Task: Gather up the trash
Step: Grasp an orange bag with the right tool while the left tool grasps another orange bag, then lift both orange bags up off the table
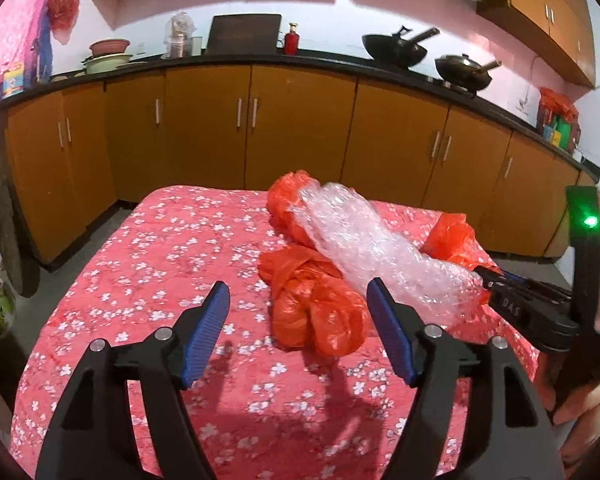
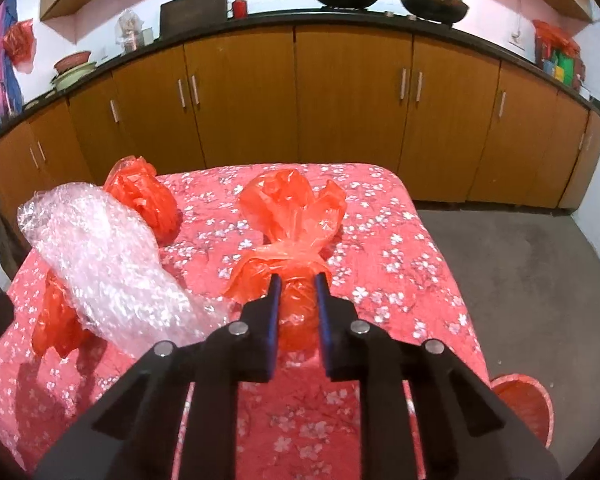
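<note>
Floral-cloth table w/ orange cabinets behind, grey floor.

I am reading just one marking: pale letters "DAS" standing on the black plastic body of the right gripper in my left wrist view. Print on the colourful boxes on the black counter is staying too small to read.

Two black woks are sitting on the dark kitchen counter, a red bottle is standing further left, and stacked basins are resting beside orange cabinet doors.
</note>
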### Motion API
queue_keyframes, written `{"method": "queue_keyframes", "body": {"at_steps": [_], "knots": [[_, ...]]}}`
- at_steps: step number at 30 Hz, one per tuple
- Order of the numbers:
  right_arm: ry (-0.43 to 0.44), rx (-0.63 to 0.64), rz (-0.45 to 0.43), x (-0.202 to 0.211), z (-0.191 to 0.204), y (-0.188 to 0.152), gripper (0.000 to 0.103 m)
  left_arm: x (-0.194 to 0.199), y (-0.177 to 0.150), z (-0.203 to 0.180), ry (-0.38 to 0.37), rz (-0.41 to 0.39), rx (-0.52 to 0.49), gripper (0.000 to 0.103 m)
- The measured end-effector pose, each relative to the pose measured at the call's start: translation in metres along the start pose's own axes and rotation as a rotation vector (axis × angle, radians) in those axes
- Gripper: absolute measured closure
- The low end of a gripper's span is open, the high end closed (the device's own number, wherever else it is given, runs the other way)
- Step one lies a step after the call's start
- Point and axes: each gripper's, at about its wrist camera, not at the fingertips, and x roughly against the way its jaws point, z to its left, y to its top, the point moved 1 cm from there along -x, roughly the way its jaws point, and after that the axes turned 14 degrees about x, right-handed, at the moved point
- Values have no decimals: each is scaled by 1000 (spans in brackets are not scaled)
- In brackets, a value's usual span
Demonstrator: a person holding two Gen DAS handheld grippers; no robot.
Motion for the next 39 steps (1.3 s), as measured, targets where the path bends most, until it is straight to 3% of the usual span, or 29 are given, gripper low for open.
{"method": "queue_keyframes", "body": {"at_steps": [12, 16, 17, 21, 30, 39], "knots": [[34, -8, -7, 3, 2, -4, 86, -30, -7, -11, 83, 76, -20, 36], [39, -11, -6, 3, 1, -4, 86, -40, -4, -5, 113, 114, 4, 60], [39, -11, -6, 3, 1, -4, 86, -44, -4, -3, 118, 128, 11, 75], [39, -12, -6, 4, 1, -5, 86, -46, 0, 15, 106, 153, 83, 94], [37, -5, -20, 16, 2, -11, 86, -13, 9, 44, 102, 78, 46, 98], [34, 4, -77, 56, 3, -10, 86, 25, 16, 52, 97, 30, 38, 98]]}}
